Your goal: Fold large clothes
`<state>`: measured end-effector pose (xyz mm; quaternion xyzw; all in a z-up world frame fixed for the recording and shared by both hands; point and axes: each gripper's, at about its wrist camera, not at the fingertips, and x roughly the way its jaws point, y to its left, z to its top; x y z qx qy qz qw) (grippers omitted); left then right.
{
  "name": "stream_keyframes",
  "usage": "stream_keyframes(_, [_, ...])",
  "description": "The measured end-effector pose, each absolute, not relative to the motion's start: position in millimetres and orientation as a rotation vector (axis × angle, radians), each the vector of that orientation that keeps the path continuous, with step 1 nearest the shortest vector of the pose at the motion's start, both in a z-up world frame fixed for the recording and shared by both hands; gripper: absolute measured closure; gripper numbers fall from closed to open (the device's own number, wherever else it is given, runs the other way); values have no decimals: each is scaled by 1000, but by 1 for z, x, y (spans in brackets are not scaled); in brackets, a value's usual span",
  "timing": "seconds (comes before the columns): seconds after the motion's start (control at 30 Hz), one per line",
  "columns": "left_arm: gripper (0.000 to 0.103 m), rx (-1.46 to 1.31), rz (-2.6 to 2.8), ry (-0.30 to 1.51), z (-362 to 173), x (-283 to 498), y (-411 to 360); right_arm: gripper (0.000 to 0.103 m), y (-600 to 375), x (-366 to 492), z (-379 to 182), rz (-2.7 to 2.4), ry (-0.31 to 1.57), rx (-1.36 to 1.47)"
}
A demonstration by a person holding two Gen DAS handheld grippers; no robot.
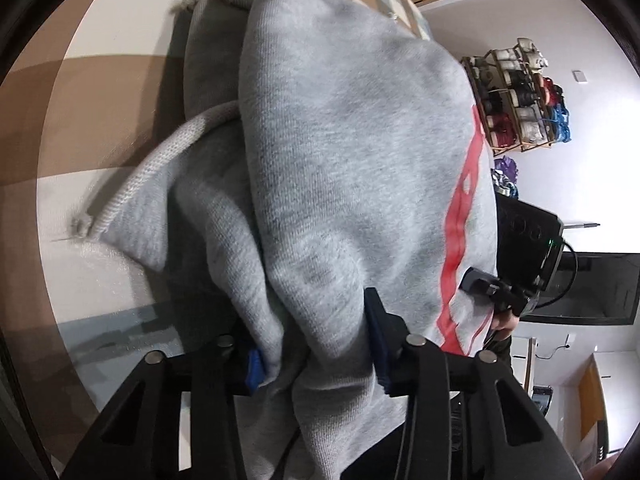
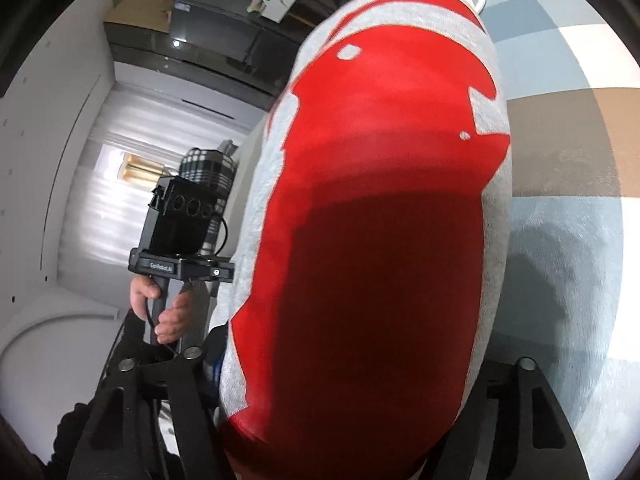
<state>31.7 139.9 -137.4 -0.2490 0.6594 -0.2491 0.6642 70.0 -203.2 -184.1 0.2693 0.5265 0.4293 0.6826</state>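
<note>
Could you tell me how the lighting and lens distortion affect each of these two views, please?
Left wrist view: even light on the grey hoodie, fisheye bending the shelf at the rim. Right wrist view: the lower red print in shadow, window glare at left.

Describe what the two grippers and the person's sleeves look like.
Both are black handheld tools. The left gripper has black fingers with blue pads and silver pivot bolts. Seen from the other camera, its boxy top has round holes, a white-lettered plate, a pistol handle and a thin black cable. The right gripper has matching black linkages. The sleeve is dark.
</note>
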Motion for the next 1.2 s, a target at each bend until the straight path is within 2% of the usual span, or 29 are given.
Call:
stream_keyframes(0.2, [75, -527, -605, 1451, -123, 30, 132, 38, -212, 47, -163, 972, 1080, 576])
stream_keyframes(0.43, [75, -521, -623, 1436, -123, 34, 135, 39, -226, 31, -144, 977, 991, 571])
stream_keyframes(0.57, [74, -517, -579, 1470, -140, 33, 150, 39, -235, 31, -152, 956, 1024, 584])
stream_keyframes(0.73, [60, -521, -513, 1521, -161, 47, 160, 36, -233, 43, -171, 898, 1116, 559])
stream_keyframes(0.77, [51, -518, -489, 1522, -163, 50, 162, 34, -237, 45, -175, 892, 1124, 578])
stream_keyframes(0.8, [45, -526, -462, 1519, -167, 55, 166, 30, -241, 46, -175, 888, 1134, 588])
stream_keyframes(0.9, [40, -608, -482, 1522, -177, 69, 174, 19, -241, 53, -182, 881, 1175, 612])
stream_keyframes(1.1, [41, -585, -570, 1526, -189, 82, 162, 14, -265, 61, -202, 928, 1246, 643])
stream_keyframes(1.13, [46, -565, -588, 1519, -190, 81, 156, 14, -269, 61, -206, 942, 1251, 664])
stream_keyframes(1.17, [63, -542, -599, 1510, -188, 79, 149, 17, -273, 57, -207, 952, 1244, 678])
stream_keyframes(1.2, [66, -516, -610, 1497, -185, 78, 144, 24, -278, 51, -205, 959, 1226, 680])
